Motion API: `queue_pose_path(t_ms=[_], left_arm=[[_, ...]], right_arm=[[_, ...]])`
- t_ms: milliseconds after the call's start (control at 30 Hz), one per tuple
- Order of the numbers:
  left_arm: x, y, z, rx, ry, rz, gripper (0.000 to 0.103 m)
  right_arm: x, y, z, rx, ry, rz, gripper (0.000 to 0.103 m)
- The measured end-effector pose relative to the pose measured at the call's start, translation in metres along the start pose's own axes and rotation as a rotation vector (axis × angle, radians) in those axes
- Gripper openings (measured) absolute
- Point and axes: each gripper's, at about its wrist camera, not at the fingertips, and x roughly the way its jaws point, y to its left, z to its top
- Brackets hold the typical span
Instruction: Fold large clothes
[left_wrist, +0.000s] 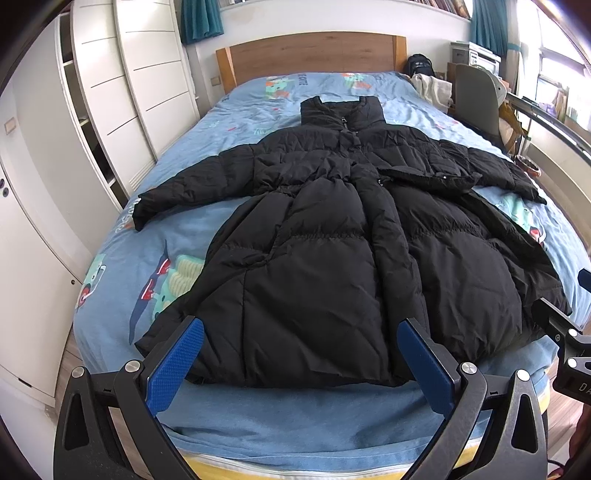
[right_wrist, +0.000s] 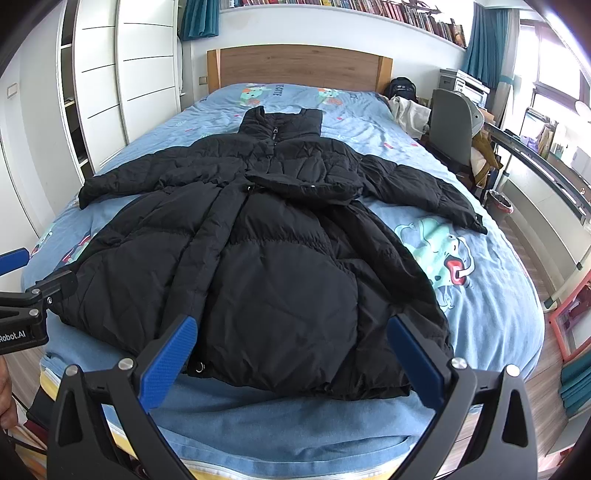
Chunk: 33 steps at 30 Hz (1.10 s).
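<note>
Two claws, both spread wide with nothing between them, so basically zero folding done. From my left wrist cam, the left gripper (left_wrist: 300, 338) hangs over the foot of the bed (left_wrist: 122, 258) with its blue pads either side of the hem of the black puffer coat (left_wrist: 325, 229). The coat lies flat, front up and zipped, collar toward the wooden headboard (left_wrist: 314, 55), both sleeves stretched out sideways. This view gives me the wardrobe (left_wrist: 110, 92) along the left, and the edge of my other claw poking in at the right. Over to the right wrist cam: the right gripper (right_wrist: 290, 334) is just as open, hovering by the hem near the coat's right corner. Here I get a better look at the right sleeve (right_wrist: 424, 192) reaching toward the bed edge, a band of dark padded fabric lying across the waist that I can't identify for sure, a metal ring at the hem, the bookshelf (right_wrist: 369, 9) up top and the chair (right_wrist: 454, 122) beside the bed, none of which the left cam shows as well. By my reckoning everything's left: sleeves in, then the body folded up.
</note>
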Motion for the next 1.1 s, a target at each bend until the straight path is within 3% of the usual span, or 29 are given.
queue_pose_path(t_ms=[1100], left_arm=[[-0.0096, 0.0031, -0.0026, 0.032, -0.061, -0.043, 0.102]], right_arm=[[-0.008, -0.001, 0.0005, 0.001, -0.038, -0.036, 0.103]])
